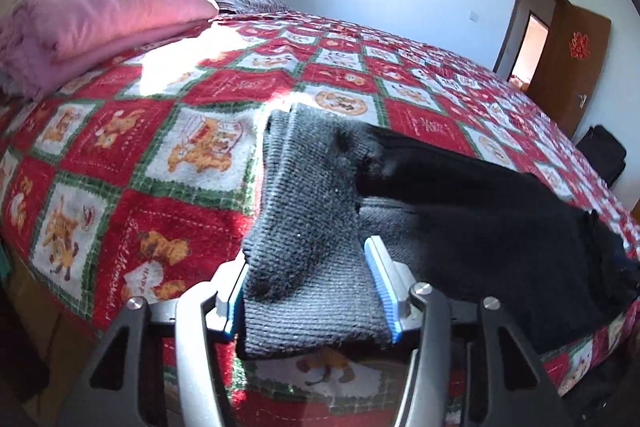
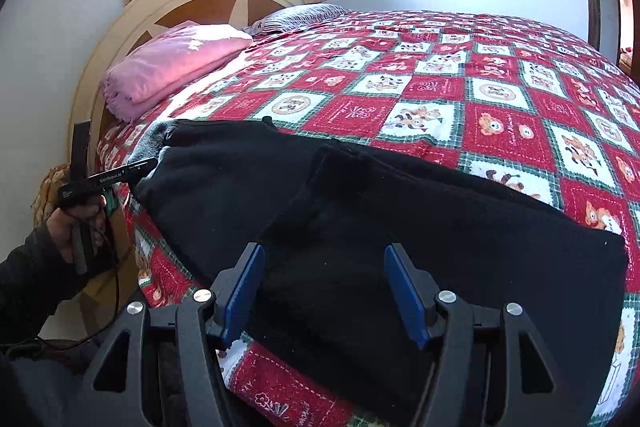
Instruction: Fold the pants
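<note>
The black pants [image 2: 400,219] are spread along the near edge of the bed [image 2: 460,75], lower centre of the frame. The left tongs [image 1: 310,291] and right tongs [image 2: 324,291] are held apart, their blue pads flanking the fabric.

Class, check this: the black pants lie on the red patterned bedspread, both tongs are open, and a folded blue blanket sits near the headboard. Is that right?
Not quite: the folded blanket near the headboard is pink, not blue, as the right wrist view shows. The black pants do lie on the red patterned bedspread, and the left tongs and right tongs are open.
</note>
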A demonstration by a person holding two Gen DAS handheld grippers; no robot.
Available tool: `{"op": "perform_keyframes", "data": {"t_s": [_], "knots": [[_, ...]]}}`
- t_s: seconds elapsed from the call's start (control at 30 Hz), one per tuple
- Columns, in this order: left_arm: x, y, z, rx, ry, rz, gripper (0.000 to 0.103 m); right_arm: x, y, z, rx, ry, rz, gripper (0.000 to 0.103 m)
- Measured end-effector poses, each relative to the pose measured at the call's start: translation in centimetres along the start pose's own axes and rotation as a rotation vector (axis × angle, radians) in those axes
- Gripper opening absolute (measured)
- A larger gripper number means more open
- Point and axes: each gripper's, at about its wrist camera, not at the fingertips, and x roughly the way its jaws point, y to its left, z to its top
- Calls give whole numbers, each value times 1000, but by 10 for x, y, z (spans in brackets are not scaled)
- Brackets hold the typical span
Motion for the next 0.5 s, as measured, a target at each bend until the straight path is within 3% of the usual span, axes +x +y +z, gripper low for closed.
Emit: {"op": "perform_keyframes", "data": {"t_s": [0.2, 0.33, 0.5], "knots": [[1, 11, -1, -57, -8, -52, 60, 3, 3, -4, -6, 11, -9, 64], [-8, 23, 2, -132, -27, -128, 38, -2, 6, -3, -19, -9, -16, 64], [-21, 14, 7, -146, -70, -147, 33, -10, 0, 0, -3, -37, -43, 64]]}}
